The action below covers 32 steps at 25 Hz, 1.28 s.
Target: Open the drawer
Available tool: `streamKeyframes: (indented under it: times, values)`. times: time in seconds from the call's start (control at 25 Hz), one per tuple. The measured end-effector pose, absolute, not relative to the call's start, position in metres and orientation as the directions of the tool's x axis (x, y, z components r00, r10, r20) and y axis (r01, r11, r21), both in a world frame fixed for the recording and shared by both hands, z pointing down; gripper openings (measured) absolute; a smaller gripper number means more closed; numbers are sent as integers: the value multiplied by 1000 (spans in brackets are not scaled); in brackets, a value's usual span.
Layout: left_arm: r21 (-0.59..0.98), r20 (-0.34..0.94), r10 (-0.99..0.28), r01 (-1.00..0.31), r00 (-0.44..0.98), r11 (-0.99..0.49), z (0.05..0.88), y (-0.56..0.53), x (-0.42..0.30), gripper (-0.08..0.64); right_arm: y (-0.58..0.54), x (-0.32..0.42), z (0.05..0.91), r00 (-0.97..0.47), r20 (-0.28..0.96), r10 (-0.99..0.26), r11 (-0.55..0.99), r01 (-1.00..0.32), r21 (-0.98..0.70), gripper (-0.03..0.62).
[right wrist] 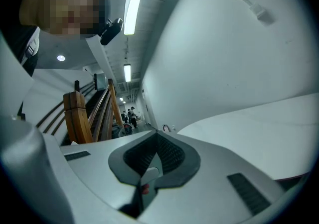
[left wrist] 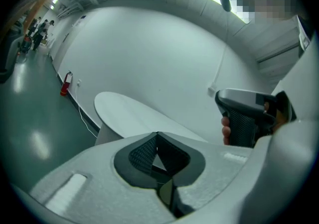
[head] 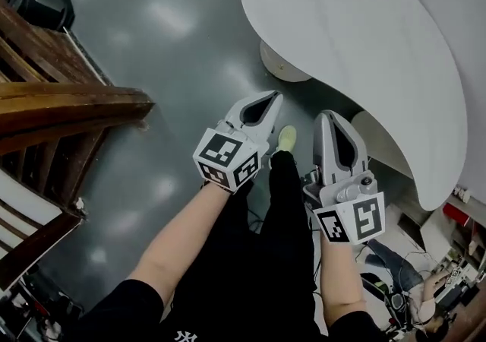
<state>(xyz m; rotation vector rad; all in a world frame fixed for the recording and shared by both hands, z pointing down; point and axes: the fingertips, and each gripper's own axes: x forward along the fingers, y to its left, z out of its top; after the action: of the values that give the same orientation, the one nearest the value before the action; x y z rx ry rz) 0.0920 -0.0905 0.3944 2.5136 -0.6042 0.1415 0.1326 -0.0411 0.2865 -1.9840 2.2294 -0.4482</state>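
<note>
Upper left of head view: wooden railing (head: 68, 101) beside grey floor (head: 152, 36). Centre: left gripper (head: 271, 96), jaws pressed together, nothing between. Just right of it: right gripper (head: 329, 115), jaws likewise closed, empty. Both tips near edge of white table (head: 364, 36), upper right. Drawer: no view shows its place.

White table (head: 357, 36) is running off the top and right edges of the head view; wooden railing (head: 68, 101) is getting cropped at its left edge. Distant people (left wrist: 39, 33) in the upper left of the left gripper view are showing too small to make out. Clutter (head: 454, 278) at the head view's lower right is blurring together.
</note>
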Motion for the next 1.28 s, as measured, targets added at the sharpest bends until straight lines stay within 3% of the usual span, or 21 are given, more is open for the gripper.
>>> streamKeyframes:
  times: [0.48, 0.88, 1.28]
  values:
    - [754, 186, -421, -404, 888, -518, 587, -162, 158, 10, -93, 170, 418, -154, 105, -982, 117, -947, -299, 15]
    - [869, 126, -449, -317, 884, -380, 655, -198, 187, 97, -110, 173, 458, -180, 109, -978, 139, -942, -306, 15]
    - [916, 94, -470, -260, 878, -304, 671, -209, 205, 116, -108, 173, 460, -190, 109, -976, 149, -940, -308, 15]
